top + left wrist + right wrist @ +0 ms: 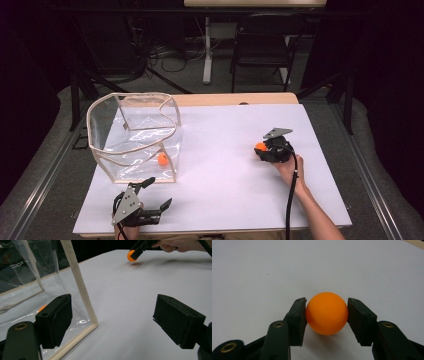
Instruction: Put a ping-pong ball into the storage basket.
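Pinching a smooth orange ball (pixel 327 313): right tool (pixel 327 315), matte black pads; left tool (pixel 112 322) agape.

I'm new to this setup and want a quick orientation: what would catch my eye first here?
The orange ball stands out, pinched between the pads of the right gripper on the white table at the right. At the left stands a clear bag with a second orange ball inside. The left gripper rests open just in front of it.
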{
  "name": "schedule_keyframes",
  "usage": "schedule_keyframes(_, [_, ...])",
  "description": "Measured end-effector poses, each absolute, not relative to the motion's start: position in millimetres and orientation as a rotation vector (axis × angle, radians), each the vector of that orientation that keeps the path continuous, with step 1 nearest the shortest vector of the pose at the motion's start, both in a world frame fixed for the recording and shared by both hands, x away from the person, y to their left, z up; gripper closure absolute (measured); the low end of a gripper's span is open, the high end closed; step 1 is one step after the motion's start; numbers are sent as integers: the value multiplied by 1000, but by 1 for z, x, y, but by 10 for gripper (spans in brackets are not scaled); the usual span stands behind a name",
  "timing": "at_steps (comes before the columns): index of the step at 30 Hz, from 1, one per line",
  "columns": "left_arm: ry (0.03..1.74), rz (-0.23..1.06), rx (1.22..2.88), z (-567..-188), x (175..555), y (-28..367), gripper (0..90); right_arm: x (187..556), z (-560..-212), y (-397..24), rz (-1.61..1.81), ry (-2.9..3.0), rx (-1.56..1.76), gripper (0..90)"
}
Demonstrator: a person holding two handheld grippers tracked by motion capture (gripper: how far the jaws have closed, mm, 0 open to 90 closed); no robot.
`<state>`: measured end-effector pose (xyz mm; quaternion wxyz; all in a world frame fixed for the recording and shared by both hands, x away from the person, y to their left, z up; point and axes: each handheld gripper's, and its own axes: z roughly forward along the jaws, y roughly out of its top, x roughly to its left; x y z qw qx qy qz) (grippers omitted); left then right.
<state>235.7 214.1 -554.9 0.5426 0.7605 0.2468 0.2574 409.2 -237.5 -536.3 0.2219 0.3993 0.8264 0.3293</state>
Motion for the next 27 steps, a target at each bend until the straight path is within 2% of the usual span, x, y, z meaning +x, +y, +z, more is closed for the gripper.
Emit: schedule_keyframes(27, [588, 613, 1804, -555, 236, 215, 157, 395, -513, -232, 921, 2298, 1043, 507])
